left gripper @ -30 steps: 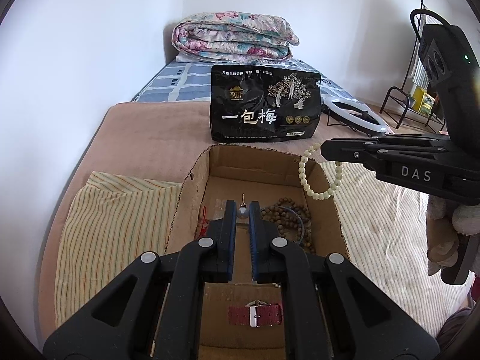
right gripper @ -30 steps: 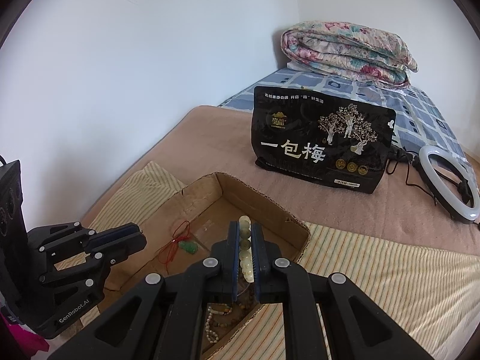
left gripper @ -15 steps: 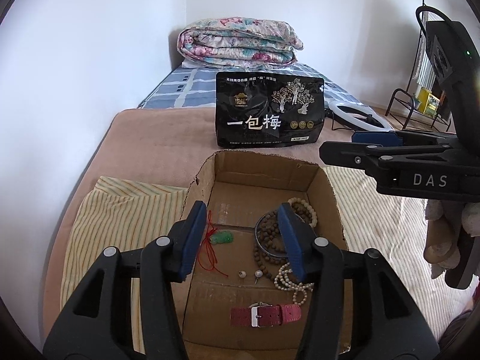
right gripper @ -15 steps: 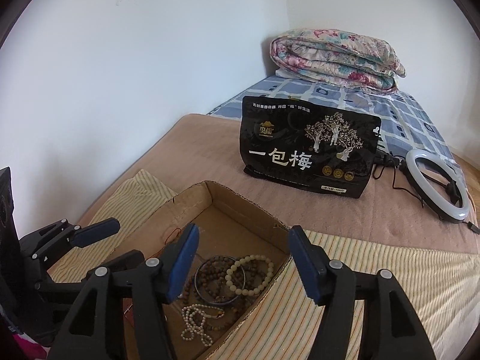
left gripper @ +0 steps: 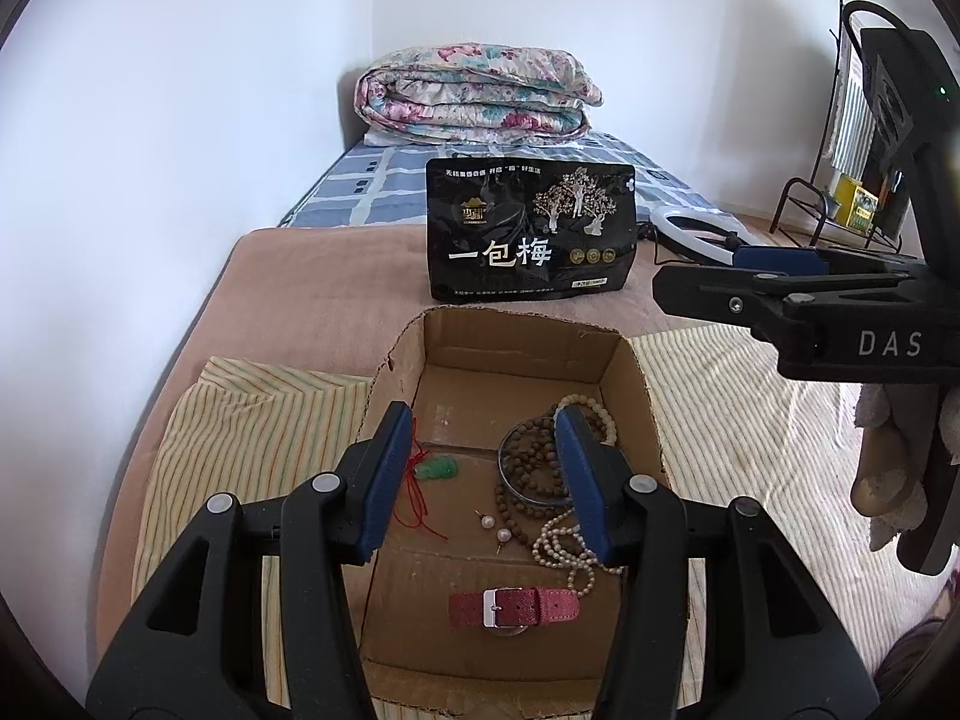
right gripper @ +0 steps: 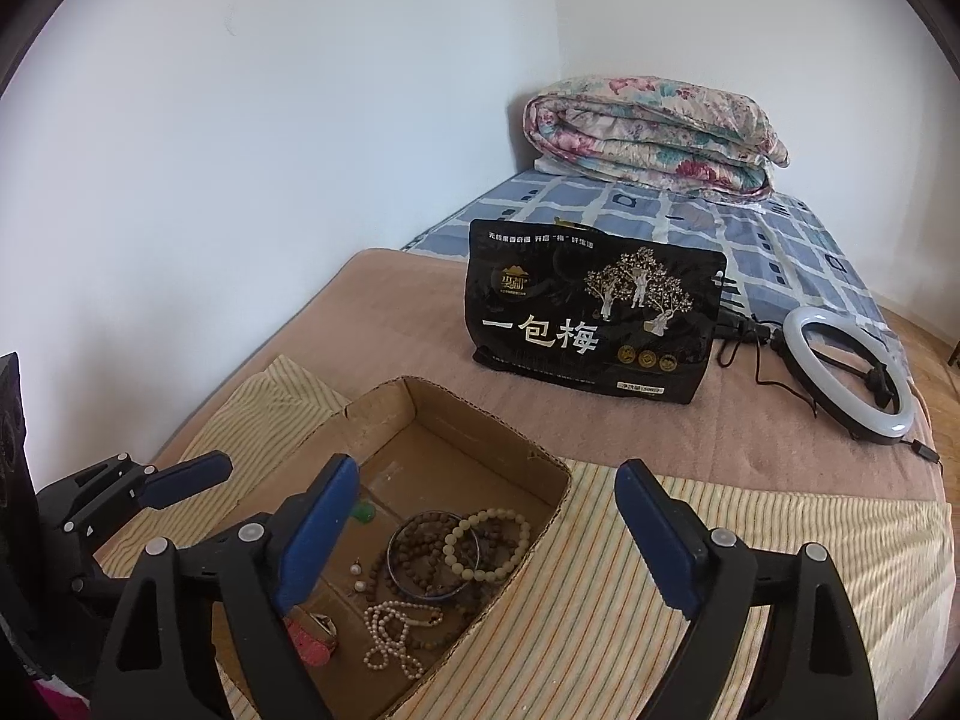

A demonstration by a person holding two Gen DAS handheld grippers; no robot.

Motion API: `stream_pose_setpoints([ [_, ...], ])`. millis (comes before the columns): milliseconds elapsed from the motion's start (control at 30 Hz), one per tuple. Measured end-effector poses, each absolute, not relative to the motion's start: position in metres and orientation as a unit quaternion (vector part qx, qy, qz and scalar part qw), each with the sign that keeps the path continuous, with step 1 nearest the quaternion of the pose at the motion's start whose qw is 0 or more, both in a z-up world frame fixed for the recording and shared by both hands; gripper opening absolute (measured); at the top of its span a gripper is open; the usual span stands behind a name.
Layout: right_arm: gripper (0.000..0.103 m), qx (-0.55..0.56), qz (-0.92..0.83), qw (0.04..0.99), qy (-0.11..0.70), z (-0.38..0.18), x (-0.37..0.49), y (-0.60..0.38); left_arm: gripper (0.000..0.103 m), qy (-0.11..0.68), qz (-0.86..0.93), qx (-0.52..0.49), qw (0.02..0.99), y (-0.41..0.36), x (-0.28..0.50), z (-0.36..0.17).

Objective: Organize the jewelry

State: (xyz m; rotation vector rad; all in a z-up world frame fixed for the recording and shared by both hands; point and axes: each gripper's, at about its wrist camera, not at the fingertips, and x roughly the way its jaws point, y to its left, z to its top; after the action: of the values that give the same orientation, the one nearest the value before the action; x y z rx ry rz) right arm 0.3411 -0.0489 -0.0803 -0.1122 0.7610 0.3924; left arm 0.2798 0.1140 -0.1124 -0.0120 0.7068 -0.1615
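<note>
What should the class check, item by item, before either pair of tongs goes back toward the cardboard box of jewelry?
1. Left tongs empty: ok, open, nothing gripped.
2. Right tongs empty: ok, still opening, nothing between them.
3. Pale bead bracelet inside the box: ok.
4. Two pearl earrings inside the box: ok.
5. Box upright on the striped cloth: ok.
6. Jewelry sorted apart: not ok, bracelets and necklace overlap.

Plain white walls [right gripper: 270,150] meet in a corner behind the bed [right gripper: 420,312] — daylight falls evenly across them. A folded floral quilt [left gripper: 474,93] sits at the head on a blue checked sheet [right gripper: 750,240]. Off to the right — a black wire rack [left gripper: 840,204] on a wooden floor [left gripper: 756,222].
</note>
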Motion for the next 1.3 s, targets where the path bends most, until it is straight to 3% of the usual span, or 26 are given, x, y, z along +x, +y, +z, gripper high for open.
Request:
stream_pose_setpoints([
  [467, 0.094, -0.079, 0.190, 0.923, 0.326, -0.039, 0.284, -0.068, 0.051, 0.316, -0.082, 0.003, 0.945, 0.105, 0.233, -0.072],
  [633, 0.100, -0.078, 0.189, 0.930, 0.307, -0.021, 0.252, -0.081, 0.051, 0.297, -0.080, 0.004, 0.952, 0.103, 0.204, -0.049],
  [700, 0.101, -0.075, 0.188, 0.932, 0.300, -0.014, 0.240, -0.086, 0.061, 0.288, -0.080, 0.008, 0.954, 0.101, 0.191, -0.040],
  [867, 0.103, -0.066, 0.183, 0.939, 0.284, 0.002, 0.210, -0.103, 0.065, 0.263, -0.080, 0.025, 0.961, 0.092, 0.157, -0.018],
  [1000, 0.103, -0.064, 0.177, 0.943, 0.274, 0.012, 0.187, -0.116, 0.079, 0.257, -0.080, 0.028, 0.963, 0.084, 0.135, -0.007],
  [1133, 0.103, -0.071, 0.163, 0.946, 0.270, 0.018, 0.168, -0.125, 0.083, 0.251, -0.072, 0.031, 0.965, 0.075, 0.113, 0.002],
  [1300, 0.103, -0.079, 0.152, 0.952, 0.256, 0.023, 0.147, -0.133, 0.100, 0.240, -0.059, 0.027, 0.969, 0.070, 0.089, 0.014],
])
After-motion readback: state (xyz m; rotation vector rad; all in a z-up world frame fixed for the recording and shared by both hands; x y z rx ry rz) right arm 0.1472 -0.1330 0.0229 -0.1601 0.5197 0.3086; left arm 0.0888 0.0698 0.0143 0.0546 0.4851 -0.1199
